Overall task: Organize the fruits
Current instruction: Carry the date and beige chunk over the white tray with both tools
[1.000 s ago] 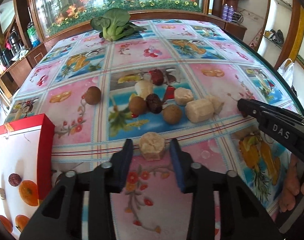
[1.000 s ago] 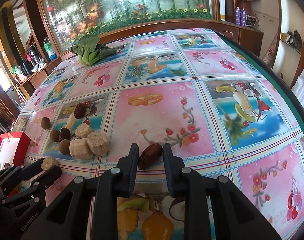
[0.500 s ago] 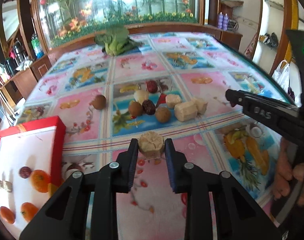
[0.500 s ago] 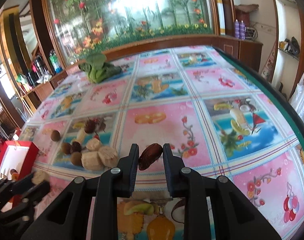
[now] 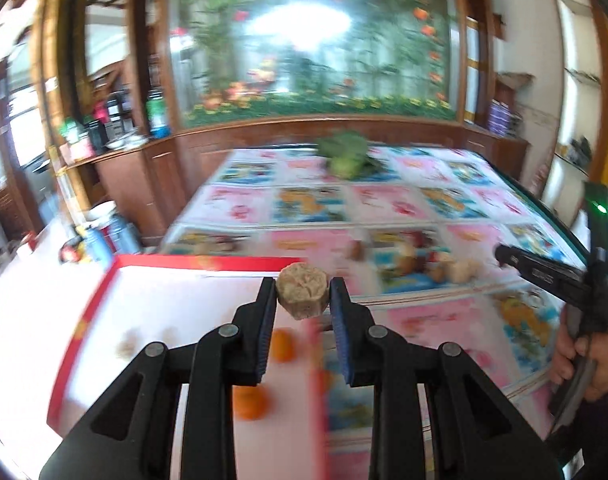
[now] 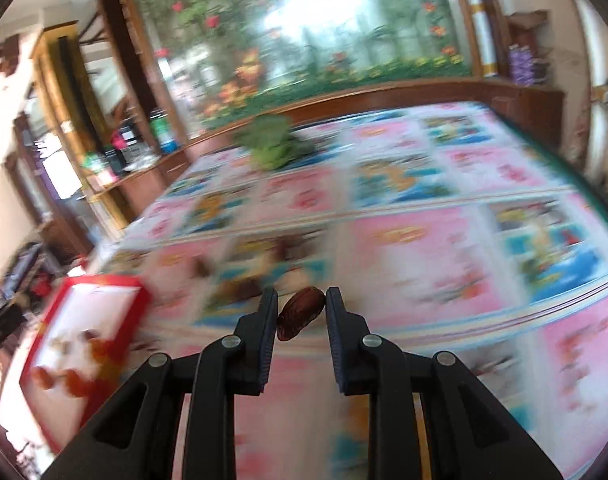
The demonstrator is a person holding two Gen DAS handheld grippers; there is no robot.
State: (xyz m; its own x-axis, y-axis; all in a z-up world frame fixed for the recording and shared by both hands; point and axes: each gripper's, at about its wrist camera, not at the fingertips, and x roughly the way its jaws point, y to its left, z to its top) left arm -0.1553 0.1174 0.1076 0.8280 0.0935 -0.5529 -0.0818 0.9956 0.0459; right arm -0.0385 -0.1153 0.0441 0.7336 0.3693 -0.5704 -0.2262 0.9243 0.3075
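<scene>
My left gripper (image 5: 302, 294) is shut on a beige banana chunk (image 5: 302, 290) and holds it in the air above the red-rimmed white box (image 5: 103, 288), which holds oranges (image 5: 251, 403) and small pieces. My right gripper (image 6: 300, 305) is shut on a brown date (image 6: 299, 312), lifted above the table; it also shows at the right of the left wrist view (image 5: 544, 276). The remaining fruit pile (image 5: 424, 262) lies on the flowered tablecloth. The red box shows at the left in the right wrist view (image 6: 75, 344).
A green leafy vegetable (image 5: 346, 154) lies at the table's far side. A wooden cabinet with bottles (image 5: 115, 128) stands beyond the table at left. The table's green edge (image 5: 544, 216) curves along the right. Both views are motion-blurred.
Both grippers have lifted and swung left with their fruit. The left gripper now hangs over the red box; the right gripper has turned toward the box.
</scene>
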